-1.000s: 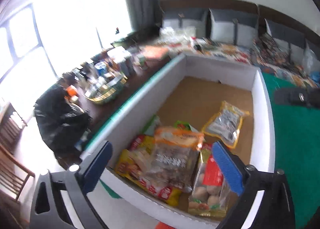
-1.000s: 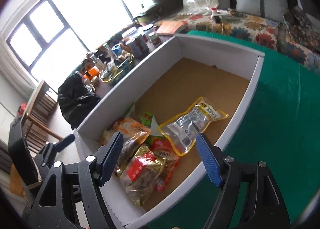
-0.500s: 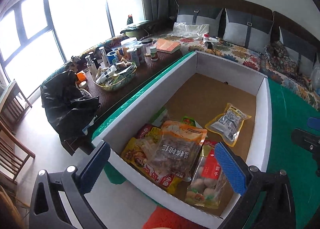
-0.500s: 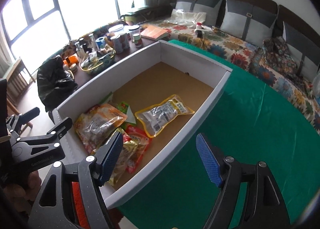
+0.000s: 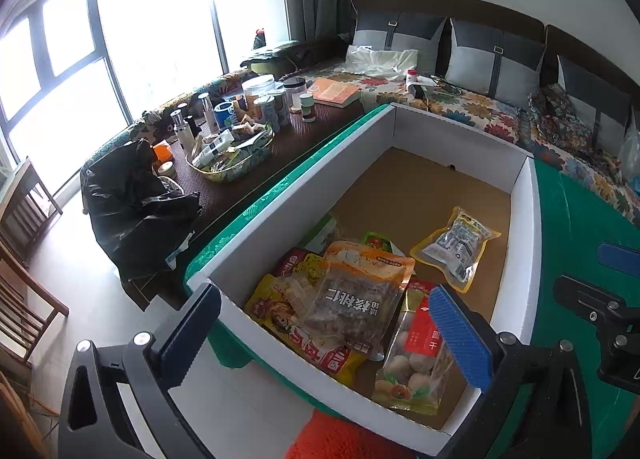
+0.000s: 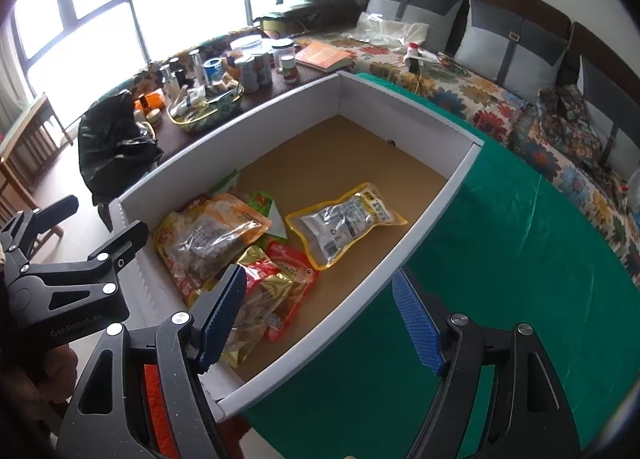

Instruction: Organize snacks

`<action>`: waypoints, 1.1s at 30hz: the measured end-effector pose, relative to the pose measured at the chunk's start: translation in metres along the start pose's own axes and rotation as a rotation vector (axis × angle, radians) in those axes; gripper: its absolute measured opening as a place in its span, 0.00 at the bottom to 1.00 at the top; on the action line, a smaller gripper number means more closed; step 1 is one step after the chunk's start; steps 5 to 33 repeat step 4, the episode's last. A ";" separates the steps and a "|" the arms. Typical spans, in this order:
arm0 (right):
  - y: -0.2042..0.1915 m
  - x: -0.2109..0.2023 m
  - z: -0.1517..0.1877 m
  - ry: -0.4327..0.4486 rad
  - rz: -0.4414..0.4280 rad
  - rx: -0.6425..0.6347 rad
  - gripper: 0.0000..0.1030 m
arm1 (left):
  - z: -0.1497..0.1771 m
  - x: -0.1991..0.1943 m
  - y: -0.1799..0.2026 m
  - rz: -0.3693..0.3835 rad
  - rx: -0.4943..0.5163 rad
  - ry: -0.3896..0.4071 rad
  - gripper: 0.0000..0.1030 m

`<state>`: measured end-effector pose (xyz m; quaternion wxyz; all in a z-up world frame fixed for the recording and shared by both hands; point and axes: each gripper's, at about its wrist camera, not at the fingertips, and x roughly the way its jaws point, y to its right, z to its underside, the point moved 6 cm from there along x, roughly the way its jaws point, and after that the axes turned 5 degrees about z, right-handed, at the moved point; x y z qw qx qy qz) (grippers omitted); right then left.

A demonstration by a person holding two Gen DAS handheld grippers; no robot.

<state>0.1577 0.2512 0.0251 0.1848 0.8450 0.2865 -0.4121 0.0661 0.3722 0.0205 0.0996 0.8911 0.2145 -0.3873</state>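
At far left, tall windows [image 5: 60,71] glare white above a pale floor, with wooden chairs [image 5: 20,219] at the edge. A crumpled black plastic bag [image 5: 132,207] slumps against a dark brown low surface [image 5: 296,139] crowded with jars, cans, bottles and a patterned bowl of odds and ends [image 5: 232,155]; an orange book [image 5: 334,91] lies at its far end. Behind runs a flower-patterned couch [image 5: 480,115] with grey cushions [image 5: 492,55].

A green cloth-covered surface [image 6: 500,279] carries a large white-walled cardboard box with a brown floor [image 5: 416,187]. The snacks lie in its near left part: an orange-topped clear pouch of dark nuts [image 5: 356,299] printed with Chinese characters, a yellow-and-red packet [image 5: 280,319] beneath it, a red-labelled clear bag of pale round balls [image 5: 416,363], and a yellow-edged clear pouch [image 5: 456,247] apart to the right.

The left gripper [image 5: 328,339] hovers over the box's near wall, jaws spread wide and empty. The right gripper [image 6: 320,319] hangs above the box's right wall, jaws likewise apart, gripping nothing. "GenRobot.AI" is embossed on the left gripper's body in the right wrist view.
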 end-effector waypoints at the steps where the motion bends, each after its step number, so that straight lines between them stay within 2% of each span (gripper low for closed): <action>1: 0.000 0.000 0.000 0.001 0.000 -0.001 0.76 | 0.001 0.001 0.000 0.005 -0.009 -0.005 1.00; 33: -0.002 0.000 -0.001 0.003 -0.002 -0.002 0.76 | 0.002 -0.002 -0.001 0.020 -0.027 0.002 1.00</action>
